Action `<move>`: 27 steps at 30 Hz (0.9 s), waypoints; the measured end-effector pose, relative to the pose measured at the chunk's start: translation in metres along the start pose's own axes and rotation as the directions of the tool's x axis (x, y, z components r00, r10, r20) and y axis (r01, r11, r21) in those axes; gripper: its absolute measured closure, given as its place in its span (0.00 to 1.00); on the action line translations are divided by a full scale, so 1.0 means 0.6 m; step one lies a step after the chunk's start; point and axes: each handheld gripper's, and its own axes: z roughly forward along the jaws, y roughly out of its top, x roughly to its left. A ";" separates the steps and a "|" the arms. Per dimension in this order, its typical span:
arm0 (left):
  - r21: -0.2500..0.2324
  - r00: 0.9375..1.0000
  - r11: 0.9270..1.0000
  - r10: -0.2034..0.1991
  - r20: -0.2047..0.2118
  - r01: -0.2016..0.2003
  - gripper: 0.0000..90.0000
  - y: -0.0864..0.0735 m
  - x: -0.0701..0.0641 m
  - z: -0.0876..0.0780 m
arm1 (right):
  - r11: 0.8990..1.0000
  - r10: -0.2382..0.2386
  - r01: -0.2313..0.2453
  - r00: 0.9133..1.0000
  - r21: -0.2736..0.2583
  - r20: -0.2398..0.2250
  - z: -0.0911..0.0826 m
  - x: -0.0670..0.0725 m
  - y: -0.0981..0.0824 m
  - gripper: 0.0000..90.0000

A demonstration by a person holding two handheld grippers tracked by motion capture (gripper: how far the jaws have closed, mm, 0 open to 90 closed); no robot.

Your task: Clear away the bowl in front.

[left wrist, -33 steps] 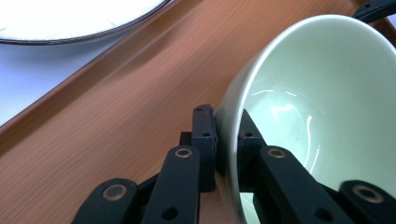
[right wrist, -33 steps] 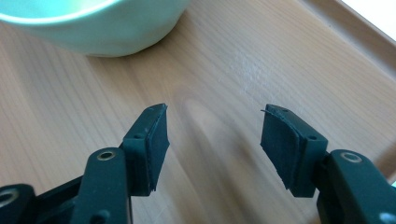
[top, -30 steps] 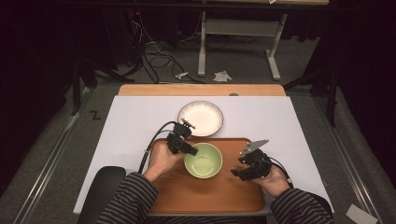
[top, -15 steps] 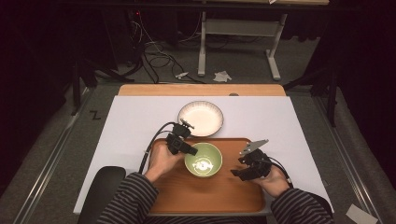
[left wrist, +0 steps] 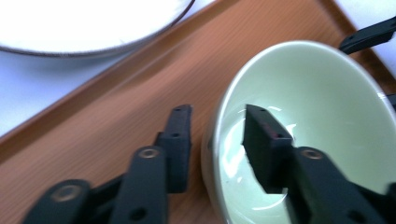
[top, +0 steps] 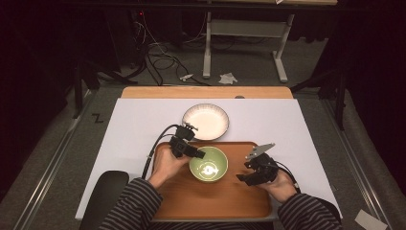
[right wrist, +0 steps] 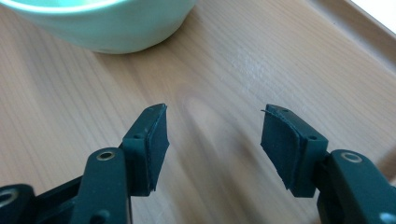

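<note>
One green bowl [top: 208, 166] is sitting on one wooden tray [top: 191, 201], near the tray's far edge. One white plate [top: 206, 120] is lying beyond the tray on the white sheet [top: 134, 120] covering the counter, its rim just beside the tray's far edge.

Two grippers are working over the tray. The left gripper [left wrist: 217, 135] is straddling the bowl's near-left rim: one finger is standing outside the wall, the other inside the bowl. Its fingers have just been opening, and they are now spread clear of the rim, with the wall between them.

The right gripper [right wrist: 212, 128] is hovering over bare tray wood to the right of the bowl. Its fingers are spread apart, with nothing between them.
</note>
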 end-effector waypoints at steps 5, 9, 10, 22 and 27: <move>0.003 0.999 0.999 0.038 0.006 -0.038 0.57 0.004 -0.001 -0.017 | 1.000 0.003 -0.003 1.000 0.002 0.001 0.000 0.000 0.000 0.48; -0.009 0.998 0.999 0.054 0.013 -0.054 0.56 0.008 -0.003 -0.037 | 1.000 0.002 -0.002 1.000 0.004 0.001 0.000 0.001 0.000 0.48; -0.020 0.998 0.998 0.061 0.013 -0.061 0.55 0.009 -0.004 -0.044 | 1.000 0.000 0.000 1.000 0.003 0.001 0.000 0.000 0.000 0.48; -0.075 0.999 0.996 0.052 0.008 -0.051 0.53 0.008 0.014 -0.092 | 1.000 -0.001 0.001 1.000 0.003 0.005 0.000 0.000 0.000 0.48; -0.089 0.999 0.995 0.032 -0.004 -0.032 0.53 0.004 0.025 -0.103 | 1.000 0.004 -0.004 1.000 0.001 0.005 0.000 0.000 0.000 0.48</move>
